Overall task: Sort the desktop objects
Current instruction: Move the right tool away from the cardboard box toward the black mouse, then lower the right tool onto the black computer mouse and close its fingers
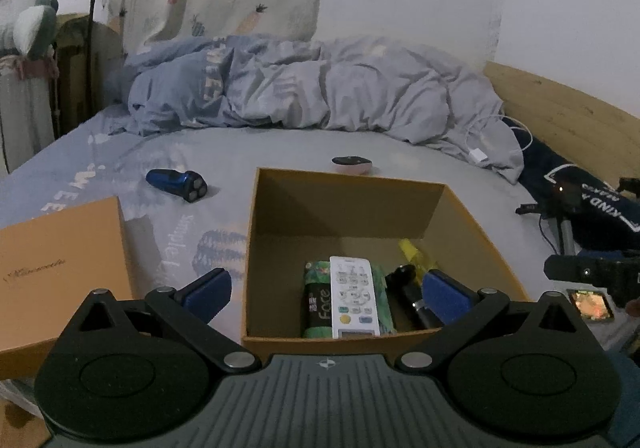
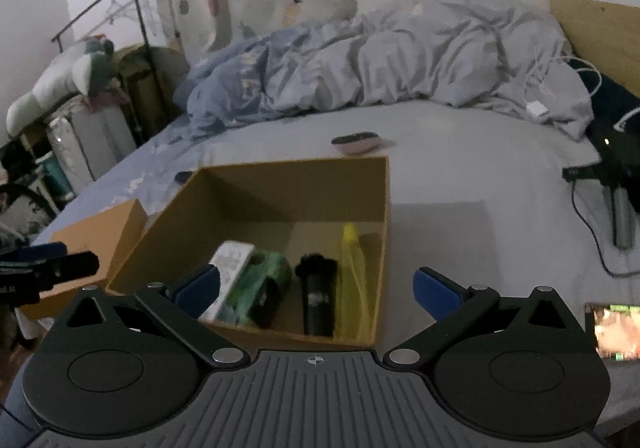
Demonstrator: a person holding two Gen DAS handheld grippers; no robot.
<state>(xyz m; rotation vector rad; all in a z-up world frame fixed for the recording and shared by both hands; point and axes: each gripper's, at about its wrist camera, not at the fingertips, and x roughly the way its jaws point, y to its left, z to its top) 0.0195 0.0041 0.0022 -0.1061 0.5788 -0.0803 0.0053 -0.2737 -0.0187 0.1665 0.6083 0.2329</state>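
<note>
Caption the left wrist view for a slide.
Open hand-held gripper above a cardboard box holding a remote; shaver left on the bed.

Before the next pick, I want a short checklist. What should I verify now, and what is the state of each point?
1. Left gripper open and holding nothing: ok.
2. Right gripper open and holding nothing: ok.
3. Box open, with bare floor at the back for more items: ok.
4. Items already inside (white remote, green pack, black cylinder, yellow bottle) lie below the rim: ok.
5. All objects sorted: not ok; blue shaver and pink-and-black item lie on the bed outside the box.
6. Lid kept off the opening: ok, it lies left of the box.
</note>
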